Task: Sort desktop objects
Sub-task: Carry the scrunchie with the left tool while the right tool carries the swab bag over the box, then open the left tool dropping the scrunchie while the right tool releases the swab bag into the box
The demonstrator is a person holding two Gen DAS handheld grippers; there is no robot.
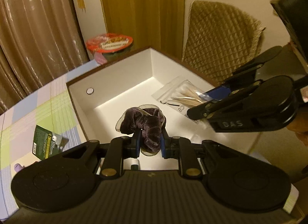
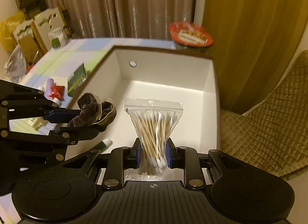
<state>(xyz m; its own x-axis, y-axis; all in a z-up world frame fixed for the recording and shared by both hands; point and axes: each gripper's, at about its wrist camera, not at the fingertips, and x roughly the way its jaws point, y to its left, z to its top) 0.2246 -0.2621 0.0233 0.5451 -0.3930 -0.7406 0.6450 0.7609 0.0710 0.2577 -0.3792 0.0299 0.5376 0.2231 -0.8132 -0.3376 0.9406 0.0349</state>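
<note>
A white open box (image 1: pixel 119 73) (image 2: pixel 209 81) with a brown rim stands on the chequered tablecloth. My left gripper (image 1: pixel 149 141) (image 2: pixel 77 122) is shut on a dark purple velvet scrunchie (image 1: pixel 146 123) (image 2: pixel 90 116) in a clear wrapper, hanging over the box's near side. Over the box's right part, my right gripper (image 2: pixel 153 154) (image 1: pixel 200 108) is shut on a clear zip bag of cotton swabs (image 2: pixel 154 125) (image 1: pixel 181 95). On the box floor lies a small green and white tube (image 2: pixel 103 144), below the left gripper.
On the cloth left of the box are a green card pack (image 1: pixel 48 143) (image 2: pixel 77 79), a purple item (image 2: pixel 50 83) and a red wrapper (image 2: pixel 56 91). A red-lidded bowl (image 1: pixel 109 44) (image 2: pixel 190 35) sits behind the box. A quilted chair (image 1: pixel 221 39) (image 2: pixel 269 123) stands to the right.
</note>
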